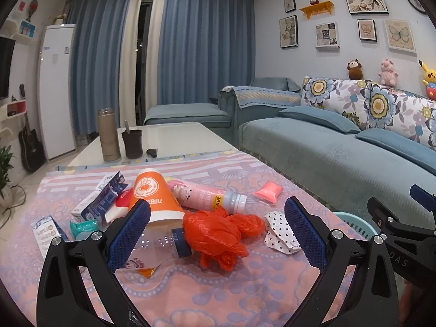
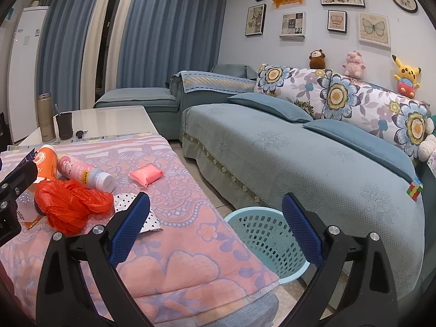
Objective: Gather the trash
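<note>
The left gripper (image 1: pixel 218 234) is standing with its jaws spread wide, gripping nothing, and the crumpled red plastic bag (image 1: pixel 218 234) is lying between the two blue pads at the centre of the left wrist view. A clear plastic bottle (image 1: pixel 160 248) with a dark blue cap is lying just left of the bag, its cap touching the red plastic. To the right of the bag, a white paper with black hearts (image 1: pixel 278 231) is sitting near the right pad. Above them in the frame, an orange cup (image 1: pixel 155 193) is lying on its side beside a pink bottle (image 1: pixel 207 194), and a small pink packet (image 1: pixel 268 190) is resting apart to the right. Blue and white cartons (image 1: pixel 100 199) are crowding the left side of the pile, all on the pink floral blanket (image 1: pixel 218 286).

The right gripper (image 2: pixel 215 229) is also hanging wide open and empty. Between its pads, at the lower centre of the right wrist view, the light blue basket (image 2: pixel 261 234) is standing on the floor, between the blanket's edge and the blue sofa (image 2: pixel 313 163). At the upper left, a thermos (image 2: pixel 45 117) and a dark cup (image 2: pixel 64 125) are standing on the white table (image 2: pixel 114 120).
</note>
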